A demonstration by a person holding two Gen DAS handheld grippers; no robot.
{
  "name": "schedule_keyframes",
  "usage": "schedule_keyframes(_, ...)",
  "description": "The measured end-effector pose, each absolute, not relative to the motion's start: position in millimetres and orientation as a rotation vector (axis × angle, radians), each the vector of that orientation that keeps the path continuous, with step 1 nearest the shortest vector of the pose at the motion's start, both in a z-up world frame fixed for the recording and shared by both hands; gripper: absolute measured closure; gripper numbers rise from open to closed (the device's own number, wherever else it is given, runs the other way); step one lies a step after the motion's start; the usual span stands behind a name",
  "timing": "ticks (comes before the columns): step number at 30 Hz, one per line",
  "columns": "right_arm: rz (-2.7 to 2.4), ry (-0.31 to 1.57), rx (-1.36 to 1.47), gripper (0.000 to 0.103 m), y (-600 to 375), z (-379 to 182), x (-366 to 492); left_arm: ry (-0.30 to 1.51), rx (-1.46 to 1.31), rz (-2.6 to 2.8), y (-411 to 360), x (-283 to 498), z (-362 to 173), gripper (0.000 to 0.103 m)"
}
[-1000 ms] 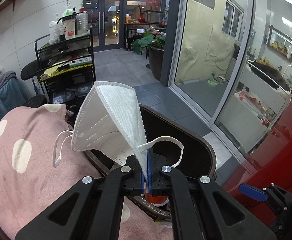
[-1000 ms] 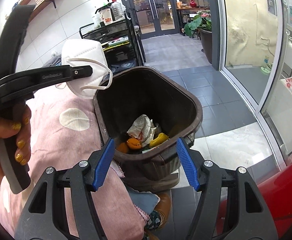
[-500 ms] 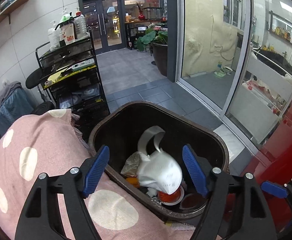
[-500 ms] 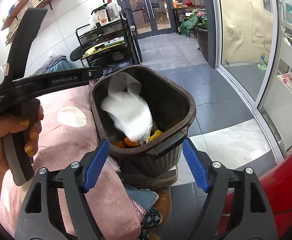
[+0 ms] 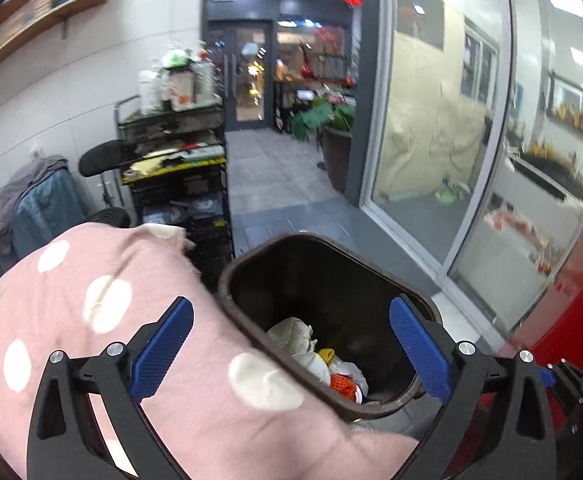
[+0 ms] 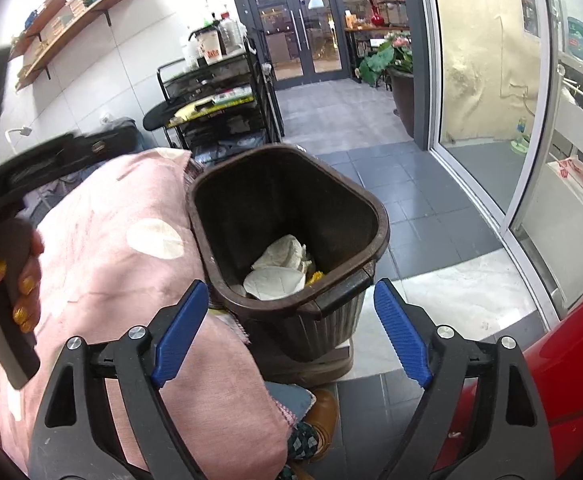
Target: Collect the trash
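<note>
The left gripper [image 5: 291, 344] has just been opening and holds nothing. The white face mask [image 6: 275, 282] lies inside the brown trash bin [image 6: 379, 232], against its near wall. The right gripper [image 6: 291, 332], likewise just widening, is empty.

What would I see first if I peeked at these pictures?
First you'd spot the brown trash bin in the middle, standing right beside a pink blanket with white dots. Inside the bin lies a white face mask on top of other rubbish. Near the camera, the blue-tipped right tongs stand wide open with nothing in them, and a shiny red surface fills the bottom right corner.
</note>
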State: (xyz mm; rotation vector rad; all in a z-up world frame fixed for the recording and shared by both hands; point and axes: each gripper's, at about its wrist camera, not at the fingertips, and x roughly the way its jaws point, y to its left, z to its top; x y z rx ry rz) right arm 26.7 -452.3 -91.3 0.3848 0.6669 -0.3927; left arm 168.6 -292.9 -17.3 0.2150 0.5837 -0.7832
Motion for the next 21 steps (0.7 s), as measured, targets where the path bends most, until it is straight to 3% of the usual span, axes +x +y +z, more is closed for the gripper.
schedule_keyframes(7,-0.416,0.563,0.29,0.008,-428,-70,15,0.518,0.157,-0.694,-219,135,-13,0.006)
schedule_keyframes(21,-0.267,0.458,0.207,0.006,-328,-49,5,0.469,0.069,-0.343,-102,80,-20,0.006)
